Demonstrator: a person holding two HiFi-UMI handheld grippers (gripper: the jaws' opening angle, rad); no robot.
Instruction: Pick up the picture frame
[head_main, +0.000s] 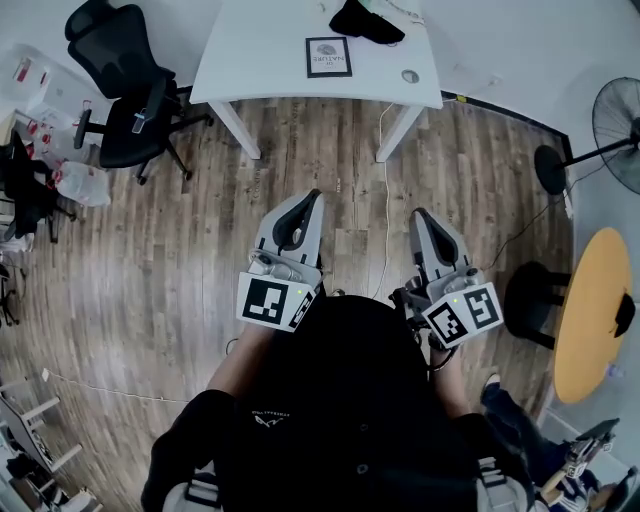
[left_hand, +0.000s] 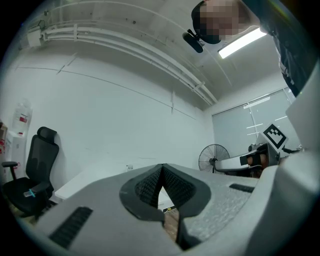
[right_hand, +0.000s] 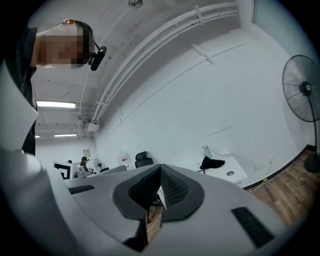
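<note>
The picture frame (head_main: 328, 56), dark-edged with a white print, lies flat on the white table (head_main: 260, 60) at the top of the head view. Both grippers hover over the wood floor, well short of the table. My left gripper (head_main: 314, 194) points toward the table with its jaws shut and nothing between them. My right gripper (head_main: 419, 213) is likewise shut and empty. In the left gripper view the jaw tips (left_hand: 161, 167) meet in front of a white wall. In the right gripper view the jaw tips (right_hand: 160, 167) meet too; the table (right_hand: 239, 175) shows behind them at the right.
A black cloth (head_main: 366, 20) and a small round grommet (head_main: 410, 76) are on the table near the frame. A black office chair (head_main: 125, 90) stands left of the table. A standing fan (head_main: 610, 130), a black stool (head_main: 535, 300) and a round yellow table (head_main: 592, 310) are at the right. A cable (head_main: 386, 200) runs across the floor.
</note>
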